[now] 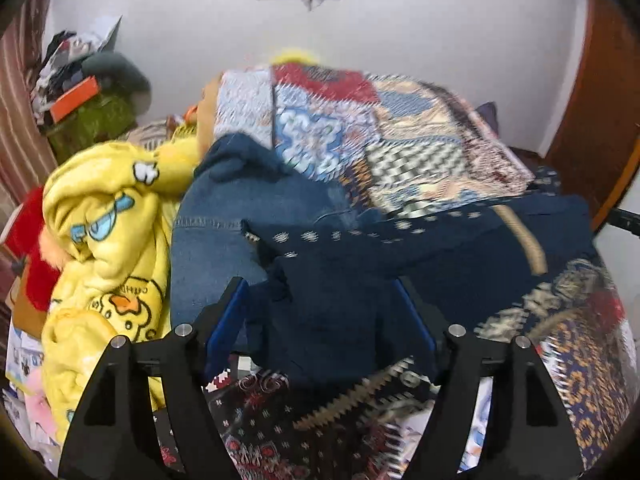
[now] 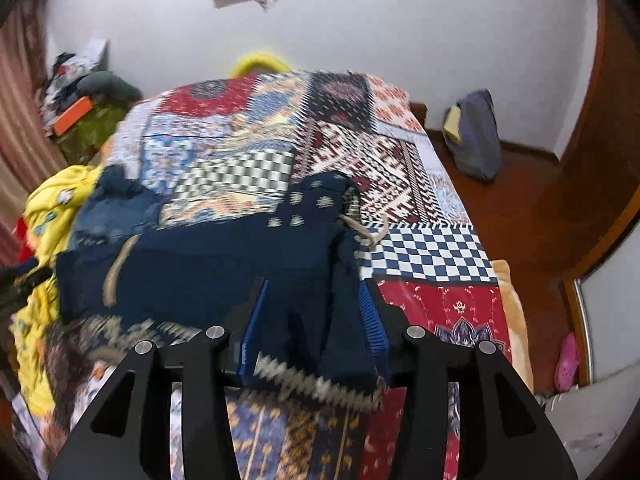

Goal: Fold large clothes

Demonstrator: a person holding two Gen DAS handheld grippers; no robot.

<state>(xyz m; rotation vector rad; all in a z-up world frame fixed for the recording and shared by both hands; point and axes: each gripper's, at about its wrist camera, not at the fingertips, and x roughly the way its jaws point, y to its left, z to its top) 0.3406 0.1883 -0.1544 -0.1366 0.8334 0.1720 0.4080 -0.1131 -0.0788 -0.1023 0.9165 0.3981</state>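
Observation:
A dark navy garment (image 1: 440, 240) with small pale motifs lies flattened across the patchwork bedspread (image 1: 380, 140). Its near edge runs between the blue pads of my left gripper (image 1: 320, 292), whose jaws stand wide apart without pressing the cloth. In the right wrist view the same navy garment (image 2: 220, 264) reaches in between the fingers of my right gripper (image 2: 314, 288), whose pads stand apart beside a loose fold. A pale drawstring (image 2: 372, 232) trails off the garment's right side. Blue jeans (image 1: 224, 216) lie partly under it on the left.
A crumpled yellow cartoon blanket (image 1: 104, 220) is heaped at the bed's left edge. Beyond it stands a clutter pile with an orange box (image 1: 74, 98). On the wooden floor right of the bed (image 2: 400, 168) sit a grey bag (image 2: 476, 136) and a pink slipper (image 2: 568, 360).

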